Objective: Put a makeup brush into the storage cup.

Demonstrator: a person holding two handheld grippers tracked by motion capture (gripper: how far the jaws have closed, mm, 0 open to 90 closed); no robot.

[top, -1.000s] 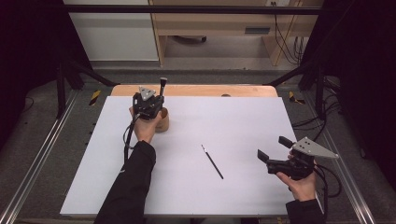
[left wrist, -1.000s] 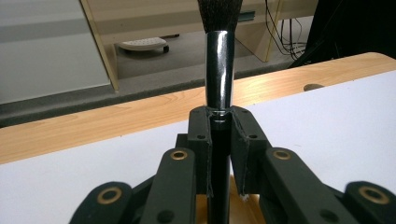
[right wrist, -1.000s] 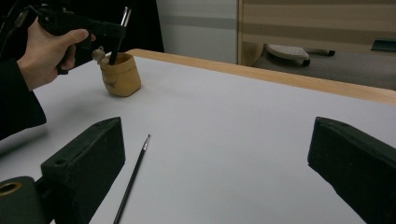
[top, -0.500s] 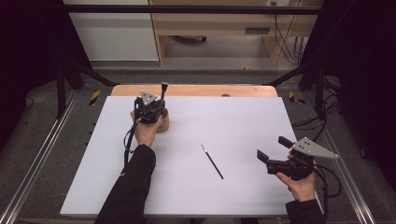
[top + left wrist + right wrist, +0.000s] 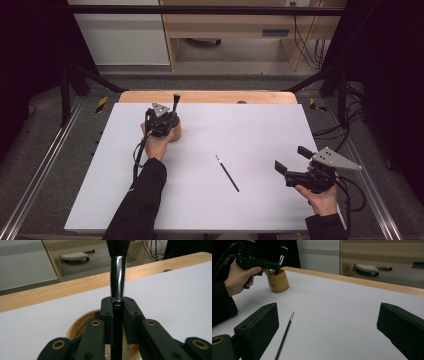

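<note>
A thick brush (image 5: 117,277) with a shiny metal collar and dark bristles is clamped upright between the jaws of the left gripper (image 5: 162,120), which are drawn in narrow around its black handle. The brush is held directly above a small tan cup (image 5: 277,280), and its lower end is seen reaching down into the cup's mouth; whether it touches the bottom cannot be told. The cup is placed on the white table (image 5: 260,125) near the far edge, just before a strip of bare wood. The left gripper is gripped by a hand (image 5: 238,277) whose dark sleeve is stretched across the table from the near side.

The right gripper (image 5: 295,162) is held over the near right part of the table, well apart from the cup. Its jaws are spread wide and nothing is held between them.

A thin black paintbrush (image 5: 227,173) is laid flat on the table between the two grippers, nearer to the right one, with its tip pointed toward the far side. It is touched by neither gripper.
</note>
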